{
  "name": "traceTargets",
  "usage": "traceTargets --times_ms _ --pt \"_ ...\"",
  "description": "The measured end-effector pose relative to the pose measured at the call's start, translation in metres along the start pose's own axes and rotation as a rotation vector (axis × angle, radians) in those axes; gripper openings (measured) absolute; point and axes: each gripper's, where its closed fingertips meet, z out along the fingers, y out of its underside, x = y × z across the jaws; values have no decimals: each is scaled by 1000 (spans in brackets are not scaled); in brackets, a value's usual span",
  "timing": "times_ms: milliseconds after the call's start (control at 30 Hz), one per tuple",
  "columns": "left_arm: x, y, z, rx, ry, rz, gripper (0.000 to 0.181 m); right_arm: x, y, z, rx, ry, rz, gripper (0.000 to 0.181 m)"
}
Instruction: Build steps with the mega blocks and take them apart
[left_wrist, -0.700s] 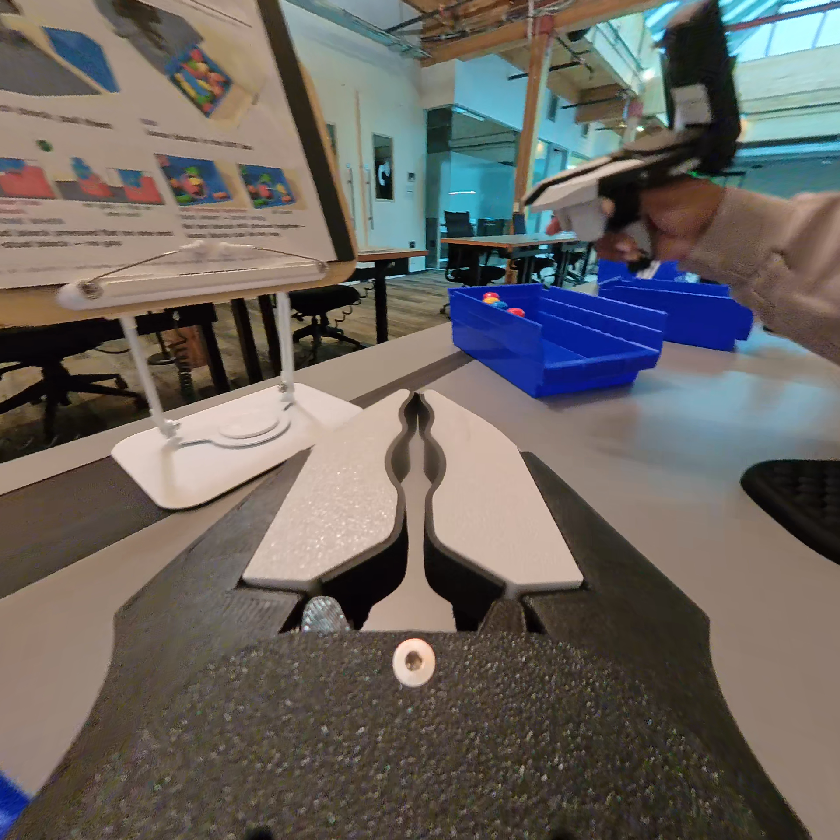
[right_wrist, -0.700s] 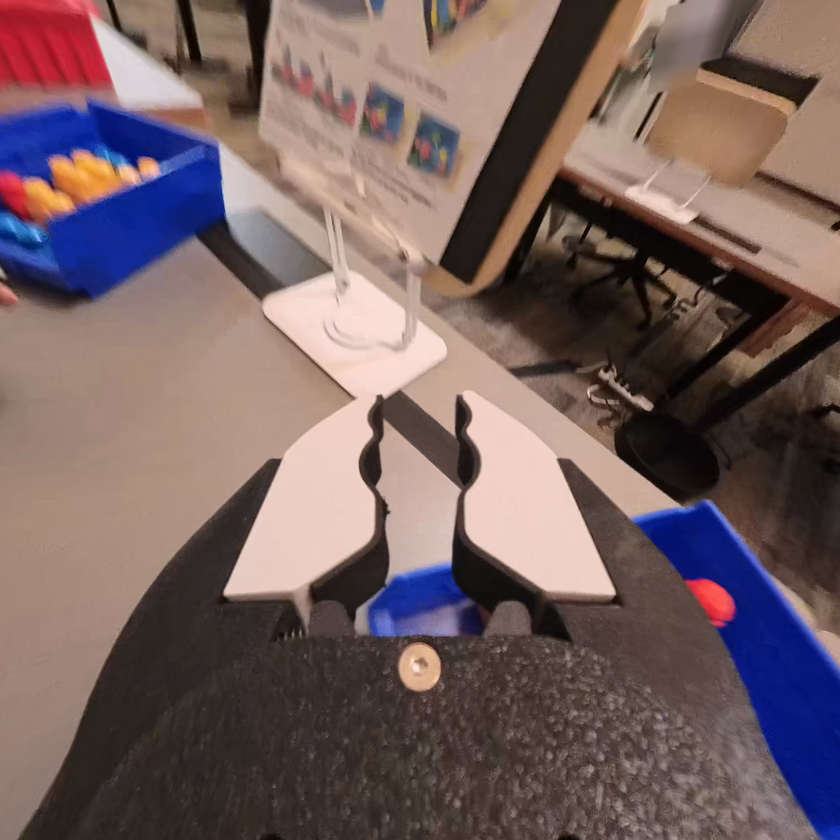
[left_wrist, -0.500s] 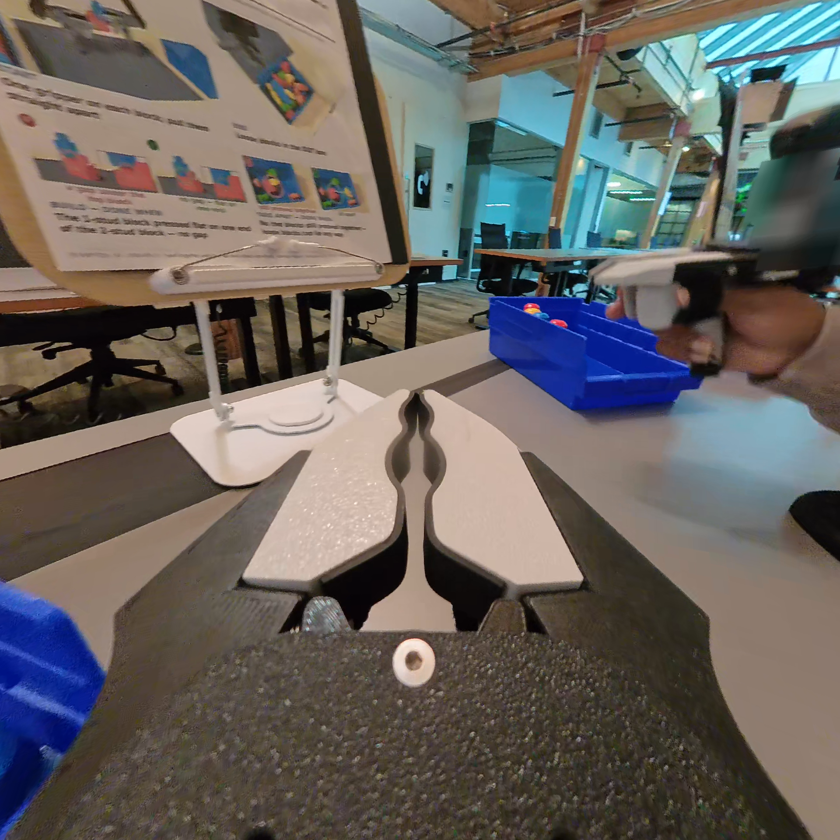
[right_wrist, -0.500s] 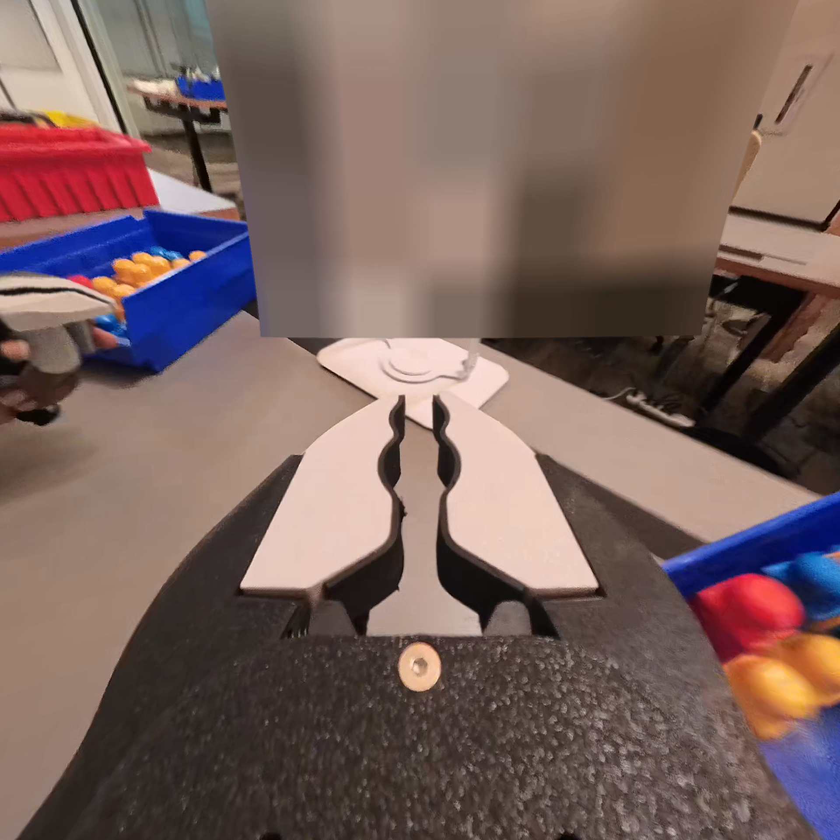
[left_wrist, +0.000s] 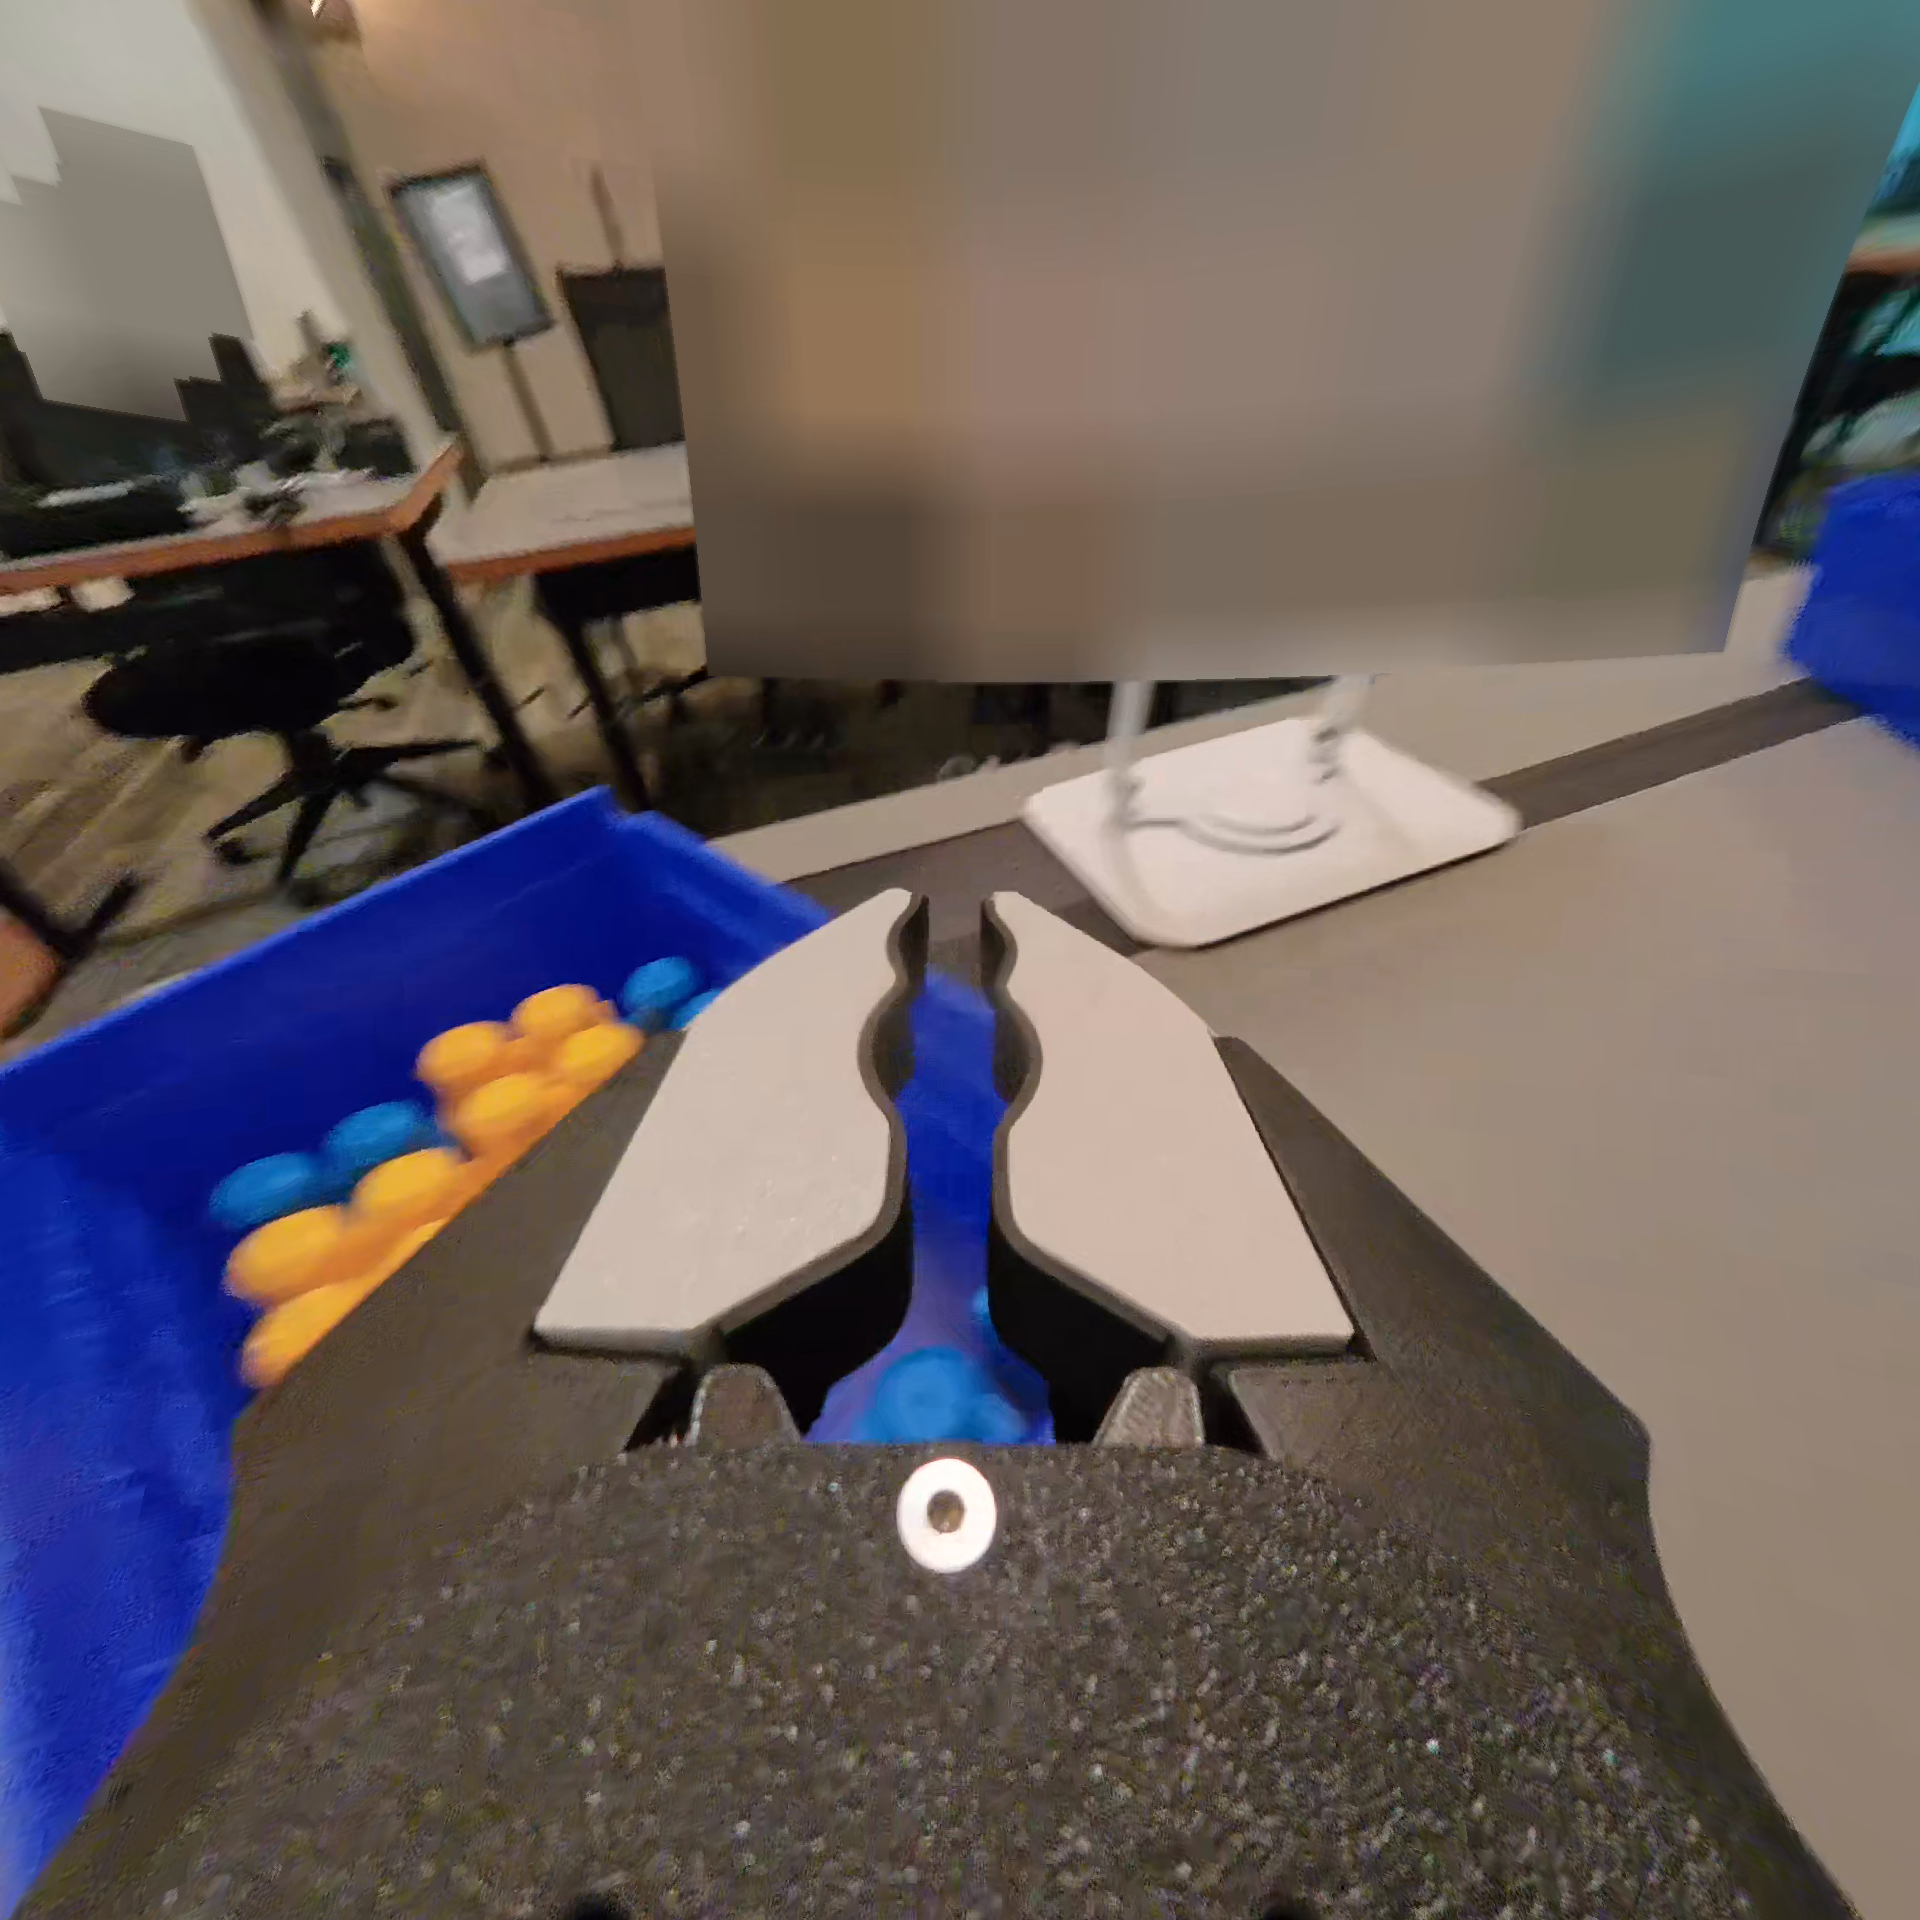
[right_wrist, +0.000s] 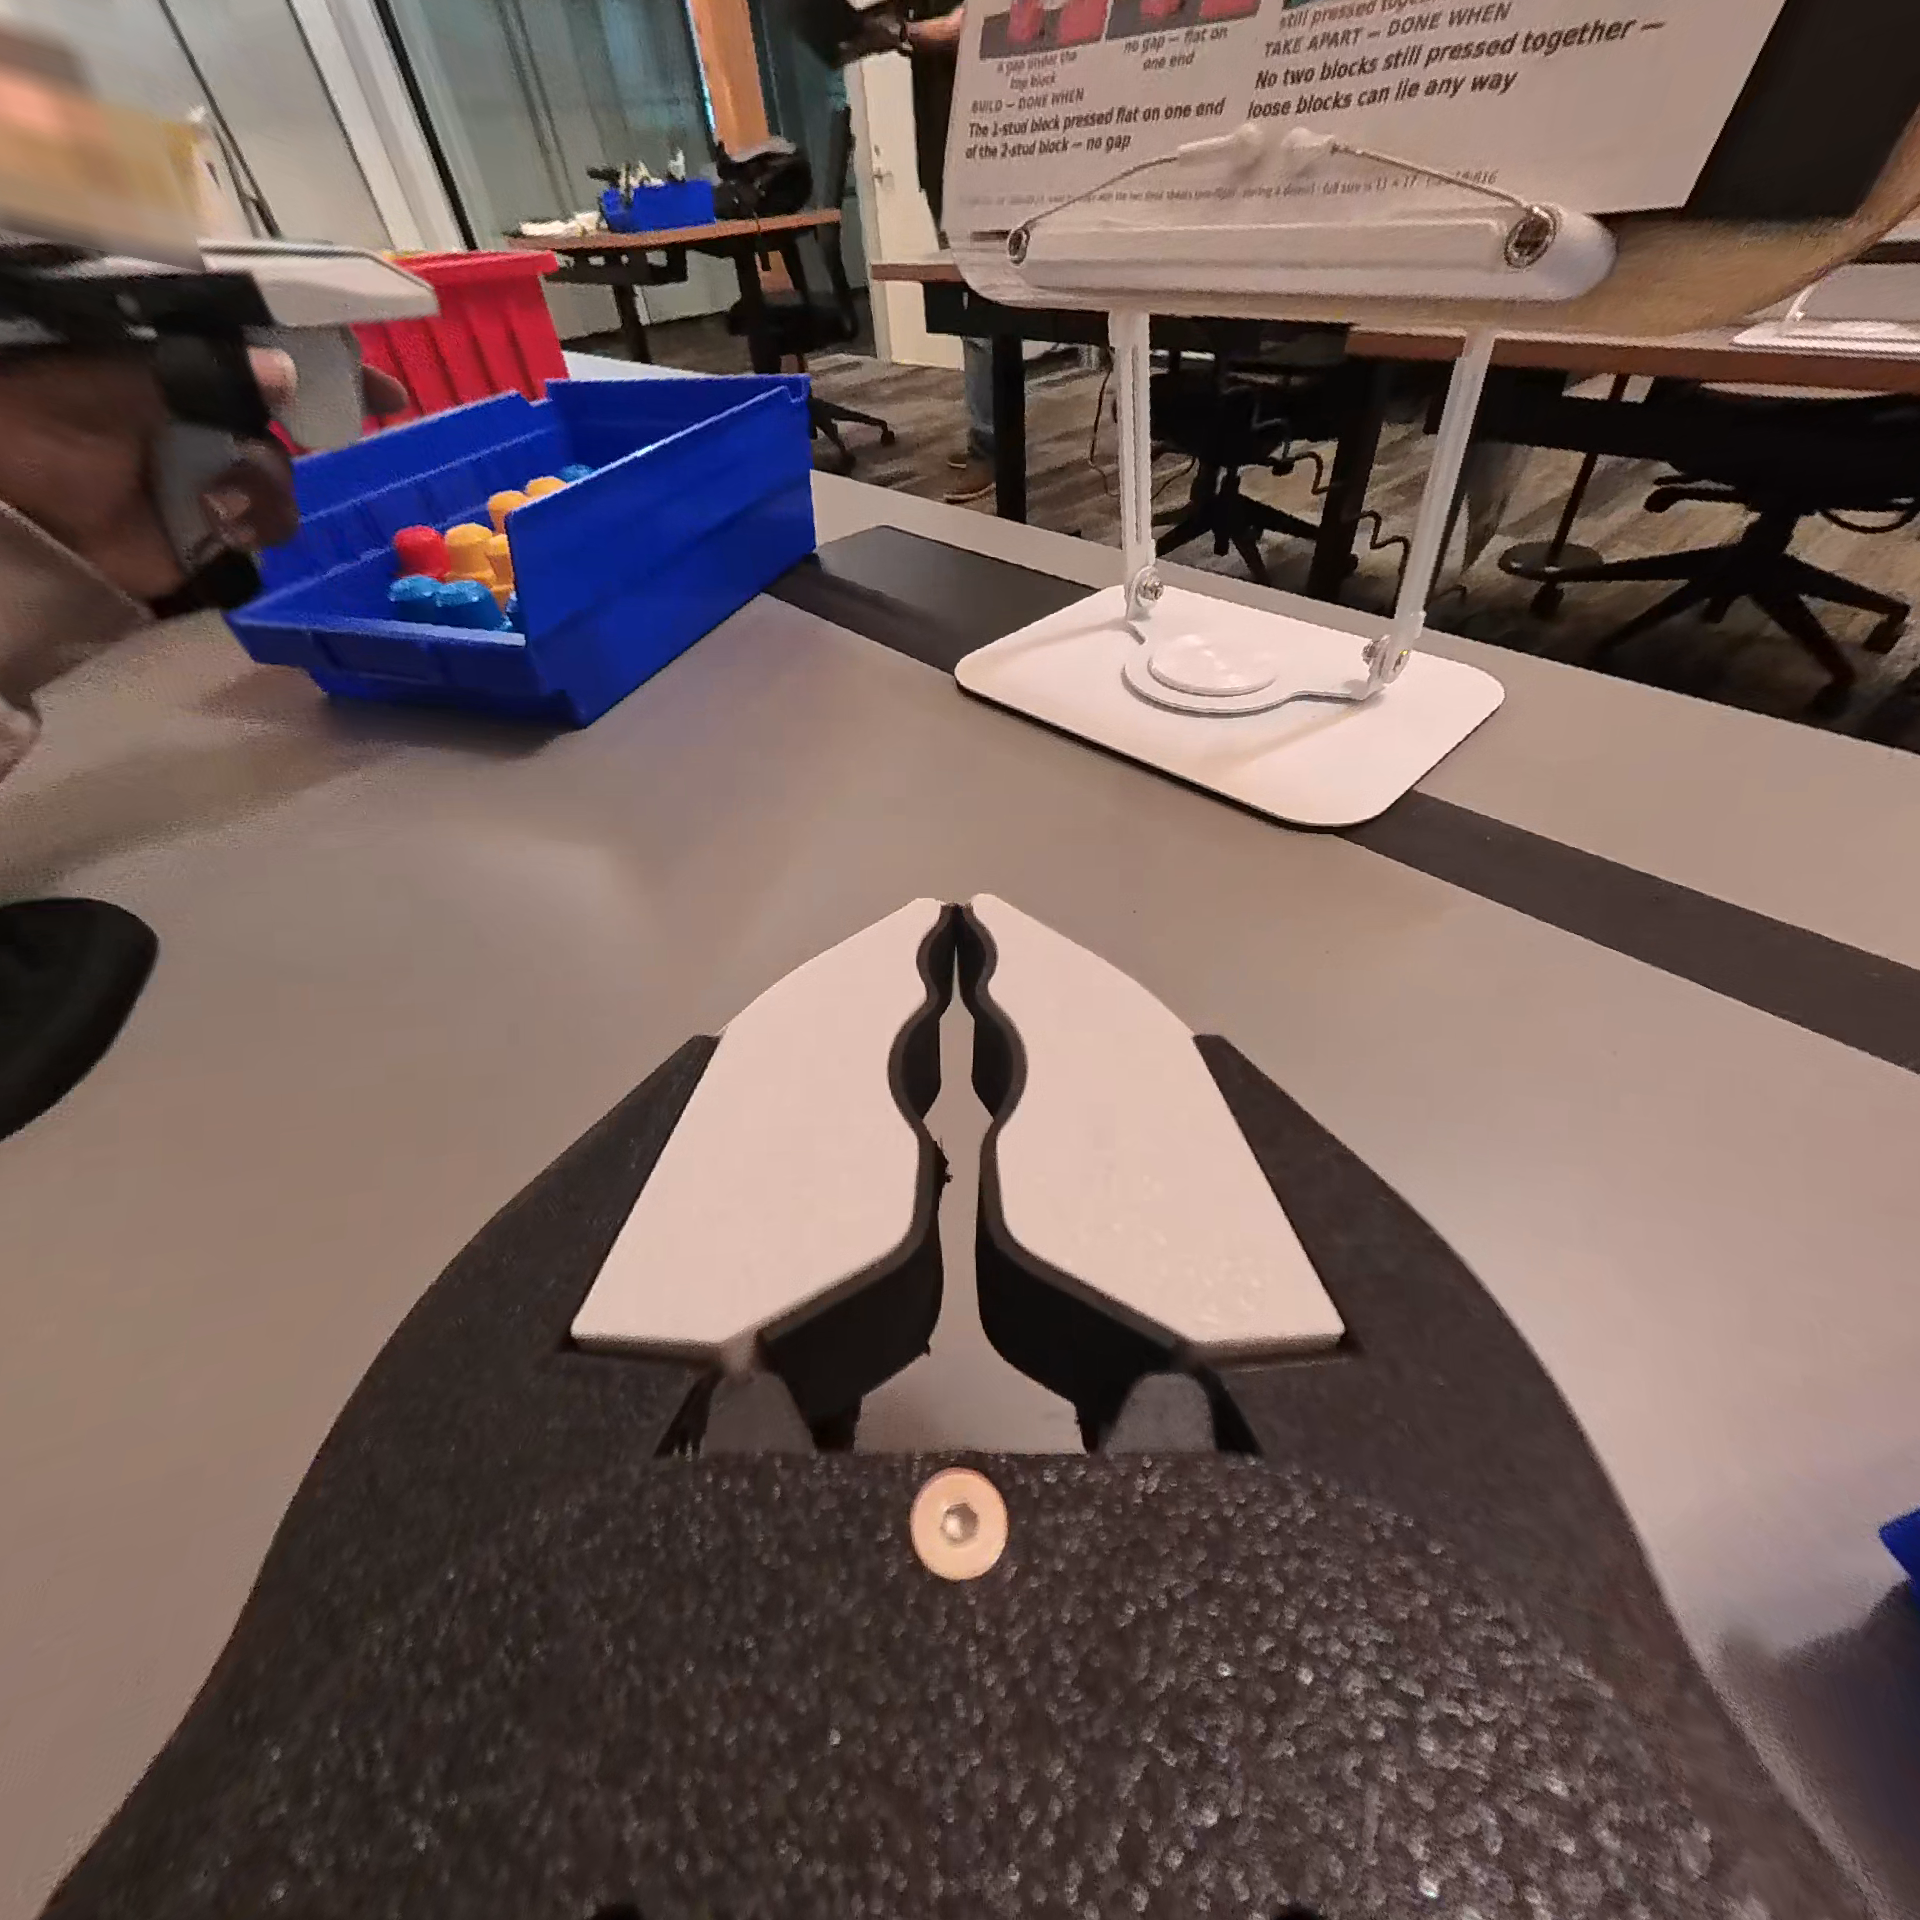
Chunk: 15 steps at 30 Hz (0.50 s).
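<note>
The mega blocks (left_wrist: 436, 1132) lie loose in the blue bin (left_wrist: 312, 977) at the left of the left wrist view, under the left tool (left_wrist: 951, 920), its jaws slightly parted and empty. The right tool (right_wrist: 958, 914), pressed together and empty, hovers over the bare counter (right_wrist: 623, 883). The blocks look light, rigid and slick; pinching the flat sides below the studs seems best.

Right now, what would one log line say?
left gripper: slightly open, empty, over blue bin of blocks | right gripper: shut, empty, above table
</note>
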Motion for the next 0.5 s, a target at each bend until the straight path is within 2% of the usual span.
traceTargets --times_ms 100,200,267,333,433,500 --pt "-63 9 -3 -201 -97 86 23 0 1 0 -5 -1 -2 0" --pt "-111 45 -4 -529 -101 174 31 -1 2 1 -13 4 -37 0" --pt "-129 73 -8 -739 -66 171 33 -2 4 2 -26 4 -56 0" --pt "-138 92 -10 -888 -28 167 33 -4 6 3 -34 -2 -69 0" --pt "-150 109 -8 -1015 -24 158 35 -5 8 4 -45 -5 -76 0" --pt "-151 114 -3 -1047 -14 161 35 -4 10 4 -50 -4 -70 0"
